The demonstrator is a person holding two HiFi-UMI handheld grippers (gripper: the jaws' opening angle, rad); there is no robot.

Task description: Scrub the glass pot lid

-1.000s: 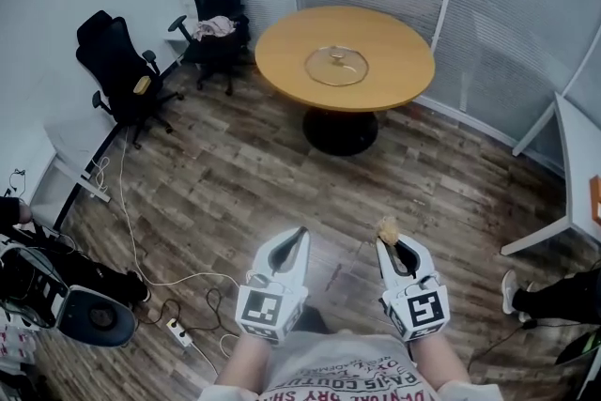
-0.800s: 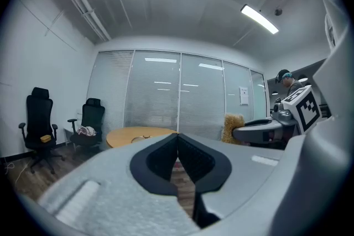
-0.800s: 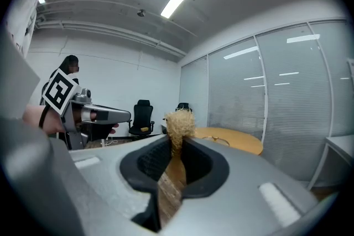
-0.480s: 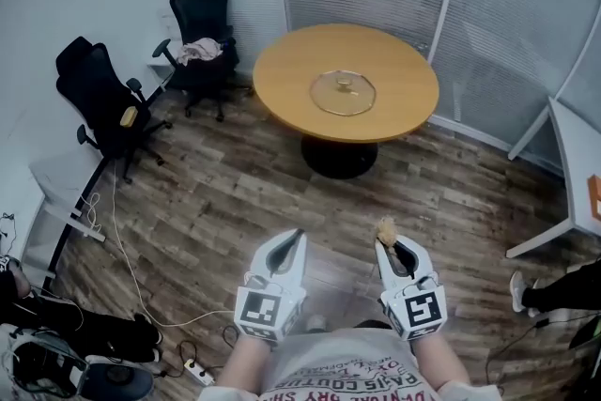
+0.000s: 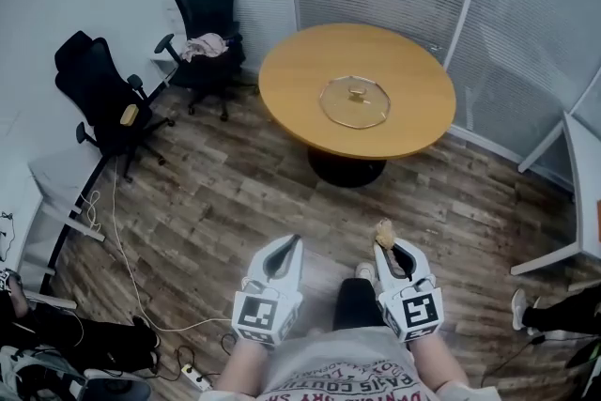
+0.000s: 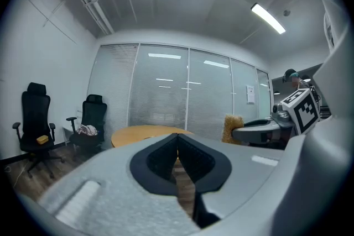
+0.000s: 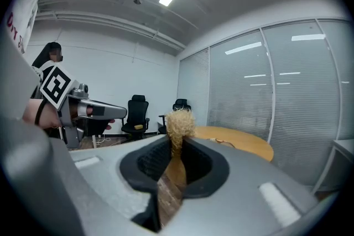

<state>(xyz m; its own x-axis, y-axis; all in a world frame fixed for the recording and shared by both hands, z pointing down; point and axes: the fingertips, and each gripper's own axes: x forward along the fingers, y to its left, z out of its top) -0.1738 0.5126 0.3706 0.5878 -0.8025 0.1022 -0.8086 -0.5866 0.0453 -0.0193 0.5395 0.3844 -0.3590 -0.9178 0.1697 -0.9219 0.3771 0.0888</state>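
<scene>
Nearer now — round table [image 5: 291,89] and glass lid [image 5: 355,101].

We cannot tell what the small yellow object [image 5: 130,115] on the black office chair [image 5: 99,82] is. The white desk [image 5: 587,183] is cut off by the head view's right edge. The lower part of the tan frizzy scrubber [image 7: 179,121] is hidden between the jaws of the right gripper [image 7: 175,146].

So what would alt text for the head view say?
Seen from above, the right gripper clamps a tan scrubber and the left gripper is shut, empty, over a wood floor. Ahead, a glass lid lies on a round table.
</scene>
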